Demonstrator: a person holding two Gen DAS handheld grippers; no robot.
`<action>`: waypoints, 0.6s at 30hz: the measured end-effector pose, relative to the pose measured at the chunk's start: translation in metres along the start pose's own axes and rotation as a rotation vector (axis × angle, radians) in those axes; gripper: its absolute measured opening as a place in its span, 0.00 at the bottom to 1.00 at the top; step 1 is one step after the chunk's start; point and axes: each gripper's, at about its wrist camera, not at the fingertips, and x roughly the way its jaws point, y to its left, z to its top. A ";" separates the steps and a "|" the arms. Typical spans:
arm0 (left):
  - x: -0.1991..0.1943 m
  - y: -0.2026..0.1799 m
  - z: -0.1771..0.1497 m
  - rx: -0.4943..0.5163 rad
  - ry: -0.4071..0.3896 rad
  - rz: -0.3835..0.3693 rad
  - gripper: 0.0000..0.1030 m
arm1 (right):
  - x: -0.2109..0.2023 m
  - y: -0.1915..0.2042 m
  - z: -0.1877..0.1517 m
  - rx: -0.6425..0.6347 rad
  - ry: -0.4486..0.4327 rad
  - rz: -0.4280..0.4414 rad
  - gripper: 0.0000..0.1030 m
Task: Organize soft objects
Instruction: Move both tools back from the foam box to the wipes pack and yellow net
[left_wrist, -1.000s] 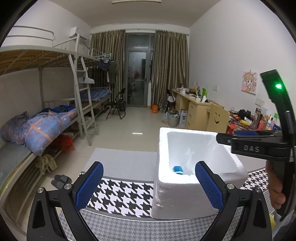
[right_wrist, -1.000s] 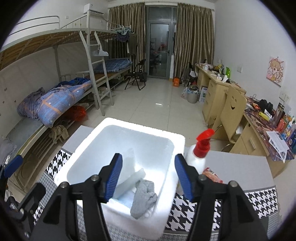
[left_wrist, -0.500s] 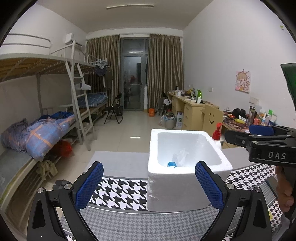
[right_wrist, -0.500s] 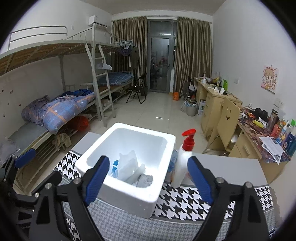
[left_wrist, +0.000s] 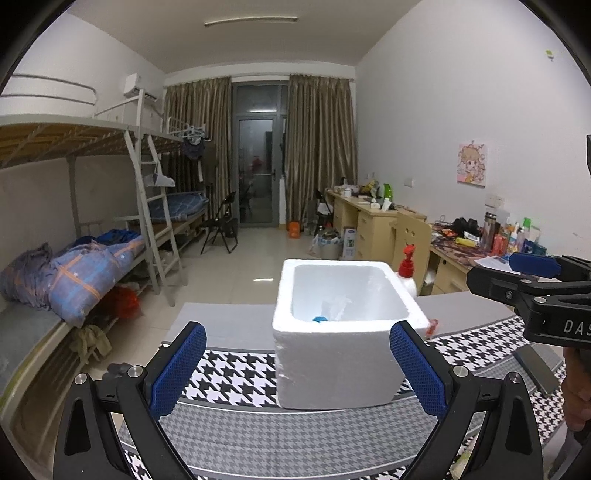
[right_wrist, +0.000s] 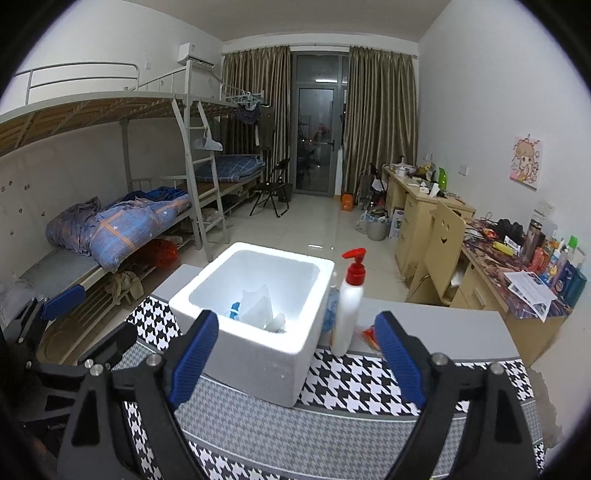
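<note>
A white foam box (left_wrist: 343, 336) (right_wrist: 255, 343) stands on a houndstooth cloth (left_wrist: 240, 376) (right_wrist: 354, 376) on the table. Inside it I see a white plastic bag (right_wrist: 256, 306) (left_wrist: 336, 308) and a bit of something blue (right_wrist: 233, 309) (left_wrist: 319, 318); the rest of the inside is hidden. My left gripper (left_wrist: 295, 373) is open and empty, held back from the box's near side. My right gripper (right_wrist: 295, 363) is open and empty, raised in front of the box. The right gripper also shows at the right edge of the left wrist view (left_wrist: 532, 273).
A white pump bottle with a red top (right_wrist: 349, 302) (left_wrist: 406, 269) stands against the box's right side, with a red packet (right_wrist: 369, 338) beside it. A bunk bed (right_wrist: 129, 229) is at left, desks and a chair (right_wrist: 439, 251) at right.
Both grippers have pulled back and up from the box, so it looks smaller and farther. The right gripper's jaws opened wider. The grey soft item inside is no longer visible.
</note>
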 end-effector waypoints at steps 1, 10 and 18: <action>-0.001 -0.001 0.000 0.004 0.000 -0.003 0.97 | -0.002 -0.001 -0.001 0.003 -0.002 -0.003 0.87; -0.023 -0.014 -0.006 0.019 -0.023 -0.042 0.98 | -0.030 -0.006 -0.016 0.016 -0.025 -0.026 0.87; -0.038 -0.028 -0.015 0.040 -0.037 -0.097 0.99 | -0.051 -0.012 -0.033 0.028 -0.036 -0.058 0.87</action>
